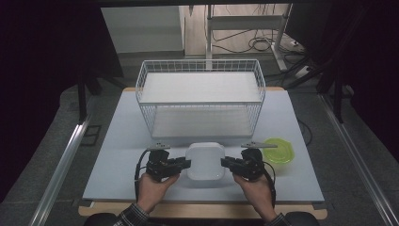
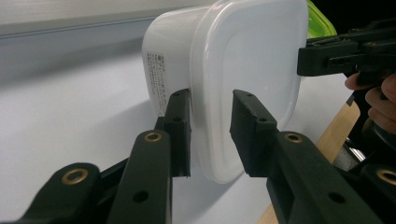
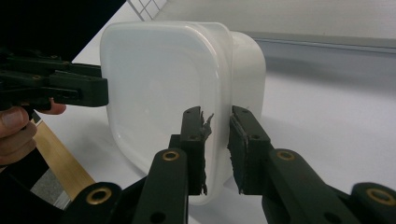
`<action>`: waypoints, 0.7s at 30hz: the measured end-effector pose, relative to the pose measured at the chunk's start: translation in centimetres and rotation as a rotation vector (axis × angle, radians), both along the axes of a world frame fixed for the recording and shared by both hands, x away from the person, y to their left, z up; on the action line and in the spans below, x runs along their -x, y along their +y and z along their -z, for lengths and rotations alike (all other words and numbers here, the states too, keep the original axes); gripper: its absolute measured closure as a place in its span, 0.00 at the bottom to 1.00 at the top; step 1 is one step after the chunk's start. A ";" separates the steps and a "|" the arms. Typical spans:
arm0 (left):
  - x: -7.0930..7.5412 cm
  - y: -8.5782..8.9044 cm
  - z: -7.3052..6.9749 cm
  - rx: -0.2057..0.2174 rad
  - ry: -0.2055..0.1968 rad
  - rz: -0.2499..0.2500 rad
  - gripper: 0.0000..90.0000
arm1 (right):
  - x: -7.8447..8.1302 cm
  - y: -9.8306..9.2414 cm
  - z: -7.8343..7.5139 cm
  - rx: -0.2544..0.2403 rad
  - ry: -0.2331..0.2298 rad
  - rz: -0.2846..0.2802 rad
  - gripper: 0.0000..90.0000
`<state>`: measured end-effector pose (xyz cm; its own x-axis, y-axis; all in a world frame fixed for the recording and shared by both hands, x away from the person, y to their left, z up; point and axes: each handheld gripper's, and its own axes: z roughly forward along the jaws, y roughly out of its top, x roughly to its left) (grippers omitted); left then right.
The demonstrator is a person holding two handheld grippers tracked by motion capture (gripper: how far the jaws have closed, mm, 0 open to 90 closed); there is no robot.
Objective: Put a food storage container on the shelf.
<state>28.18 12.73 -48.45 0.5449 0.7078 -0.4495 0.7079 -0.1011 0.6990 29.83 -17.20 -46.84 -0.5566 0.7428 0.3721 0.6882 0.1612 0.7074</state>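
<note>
A white lidded container (image 1: 205,161) sits on the pale table (image 1: 117,155), near the front edge, just in front of a white wire basket (image 1: 200,96), with a person's two hands at either side of it. The left gripper (image 1: 186,164) comes in from the container's left side. In the left gripper view its two black jaws straddle the lid's rim, one pad (image 2: 180,128) lying against the tub wall beside the printed label and the other out over the lid face; a sliver of gap shows on that outer side, so I cannot tell for sure that the grip is firm. The right gripper (image 1: 225,163) meets the container from the opposite side. In the right gripper view its jaws stand narrower, set around the lid's edge with the worn pads (image 3: 198,140) close against it, yet whether they truly pinch it I cannot tell. Neither set of fingers is spread wide. The container stands flat on the table between them. A green lidded bowl (image 1: 277,149) rests just to the right of the right hand (image 1: 256,188).
</note>
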 end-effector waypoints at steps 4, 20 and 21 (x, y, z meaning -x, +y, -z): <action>-0.2 -0.2 0.3 -0.015 0.000 -0.006 0.78 | -0.1 0.0 0.1 0.004 0.002 0.005 0.84; -0.4 -0.1 1.0 0.000 0.019 0.000 0.80 | -0.2 -0.3 0.5 -0.006 0.012 0.006 0.84; -0.4 -0.1 1.0 0.000 0.019 0.000 0.80 | -0.2 -0.3 0.5 -0.006 0.012 0.006 0.84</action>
<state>28.58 12.61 -49.45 0.5364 0.7076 -0.4599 0.7208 -0.1008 0.6857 30.03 -17.46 -47.35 -0.5479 0.7437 0.3832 0.6974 0.1530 0.7002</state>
